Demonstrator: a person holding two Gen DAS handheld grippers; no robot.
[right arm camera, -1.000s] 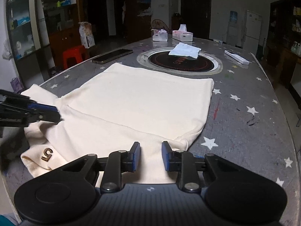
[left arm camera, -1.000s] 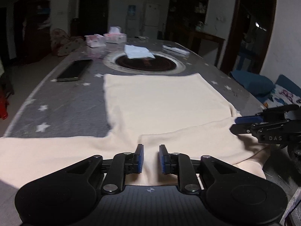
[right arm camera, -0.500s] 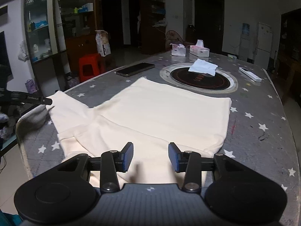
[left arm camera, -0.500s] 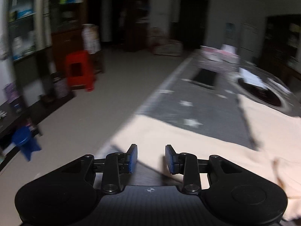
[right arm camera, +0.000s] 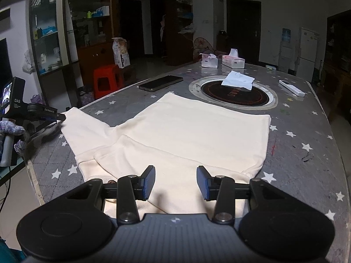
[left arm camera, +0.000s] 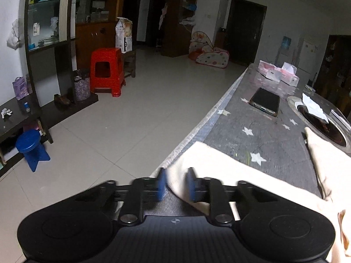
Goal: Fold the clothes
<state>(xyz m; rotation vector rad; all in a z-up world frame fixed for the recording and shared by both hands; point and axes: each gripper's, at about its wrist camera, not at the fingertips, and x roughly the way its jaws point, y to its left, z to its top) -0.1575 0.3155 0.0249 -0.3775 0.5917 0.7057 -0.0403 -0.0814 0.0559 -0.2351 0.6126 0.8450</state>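
A cream garment (right arm camera: 188, 131) lies flat on the grey, star-printed tabletop (right arm camera: 307, 131), its body spread toward the far side and one sleeve (right arm camera: 81, 127) reaching out to the left edge. A folded flap runs across its near part.

The left claw (left arm camera: 176, 185) sits at that left edge, over the end of the sleeve. Cloth lies between its blue pads (left arm camera: 162, 184), which stand a little apart; the pads are blurred, so I cannot tell if they are pinching the sleeve or only straddling it. In the right wrist view the same claw's tip (right arm camera: 59, 116) touches the sleeve end, with a gloved hand (right arm camera: 15, 135) on its handle.

The right claw (right arm camera: 175, 183) hangs over the near hem of the garment, pads spread wide and holding nothing, with cloth showing in the gap.

Beyond the garment a round burner (right arm camera: 234, 93) is set into the tabletop, with a white tissue (right arm camera: 238, 80) lying on its far rim. A phone (right arm camera: 161, 83) rests to the left of the burner, a white remote (right arm camera: 291, 88) to the right, and two tissue boxes (right arm camera: 221, 61) stand at the far end.

Off the tabletop to the left, a red stool (left arm camera: 107, 71) stands on the tiled floor beside dark shelving, and a blue stool (left arm camera: 31, 146) sits nearer.
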